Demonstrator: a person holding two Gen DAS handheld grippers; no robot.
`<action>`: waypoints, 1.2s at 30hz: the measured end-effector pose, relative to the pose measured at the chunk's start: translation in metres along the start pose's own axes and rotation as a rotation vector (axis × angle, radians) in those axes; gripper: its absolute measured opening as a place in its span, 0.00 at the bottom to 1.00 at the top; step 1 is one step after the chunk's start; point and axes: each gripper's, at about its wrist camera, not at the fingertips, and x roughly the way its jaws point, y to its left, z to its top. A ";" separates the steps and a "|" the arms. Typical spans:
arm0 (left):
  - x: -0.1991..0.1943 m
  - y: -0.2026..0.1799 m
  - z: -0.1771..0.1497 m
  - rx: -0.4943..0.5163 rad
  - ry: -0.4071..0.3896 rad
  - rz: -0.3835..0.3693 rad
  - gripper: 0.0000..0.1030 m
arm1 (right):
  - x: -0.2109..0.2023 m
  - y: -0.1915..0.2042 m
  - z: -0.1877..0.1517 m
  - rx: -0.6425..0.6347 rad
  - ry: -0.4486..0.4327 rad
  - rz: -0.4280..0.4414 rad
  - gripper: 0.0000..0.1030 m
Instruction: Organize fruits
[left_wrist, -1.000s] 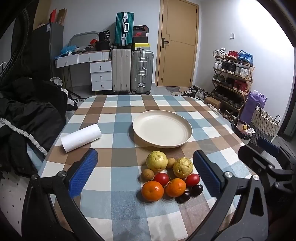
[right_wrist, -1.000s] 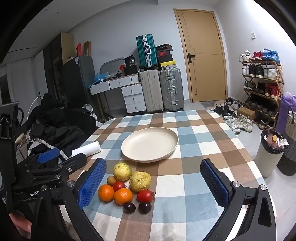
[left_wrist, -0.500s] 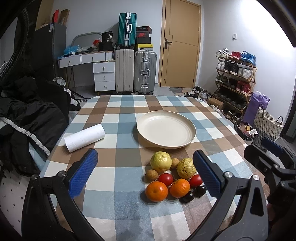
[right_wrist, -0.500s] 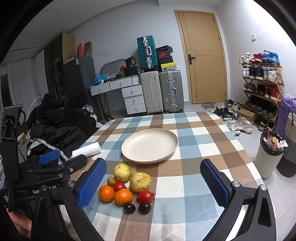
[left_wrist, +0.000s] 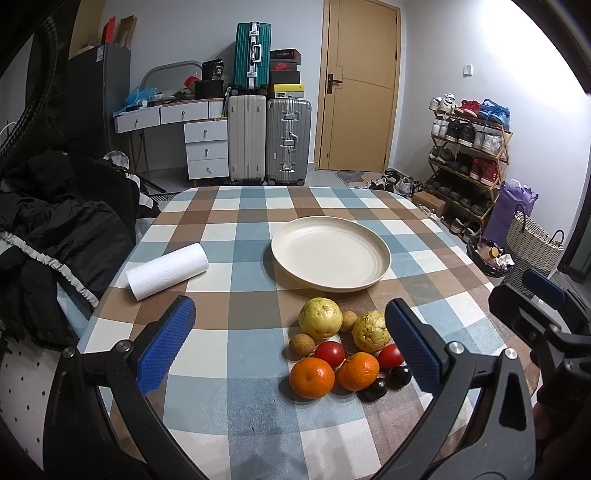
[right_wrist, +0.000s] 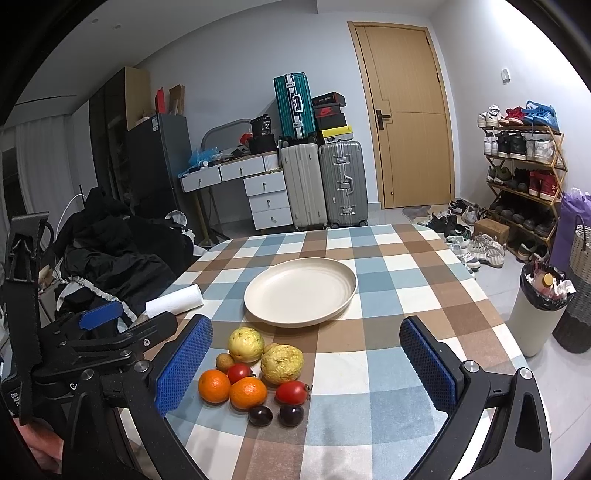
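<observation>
Rising slightly since a second ago, both grippers hover with fingers spread, holding nothing, over fruit (left_wrist: 341, 347) heaped on the checked worktop (left_wrist: 221, 354) near the plate (left_wrist: 330, 251). Only the right view shows the bin (right_wrist: 539, 314).

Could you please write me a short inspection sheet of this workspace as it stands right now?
Surface: round table under a blue, brown and white checked cloth.
Job's things: plate empty; fruit on the cloth in front of it: two yellow-green guavas, two oranges, two red tomatoes, two dark plums, small brown fruits.
Clutter: paper towel roll lying on its side, apart from the plate.
Grippers: left gripper open, empty, above the cloth; right gripper open, empty.
Cables: nothing seen on the table.
Surroundings: suitcases, door, shoe rack, bin, dark clothing pile.
</observation>
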 end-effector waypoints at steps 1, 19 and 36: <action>0.000 0.000 0.000 -0.001 0.001 0.000 1.00 | 0.000 -0.001 -0.001 0.001 0.000 0.000 1.00; -0.001 0.003 -0.001 -0.002 0.005 0.000 1.00 | -0.001 0.001 -0.001 0.003 0.002 0.001 1.00; -0.003 0.004 -0.003 -0.005 0.002 -0.001 1.00 | -0.001 0.000 -0.001 0.004 0.003 0.002 1.00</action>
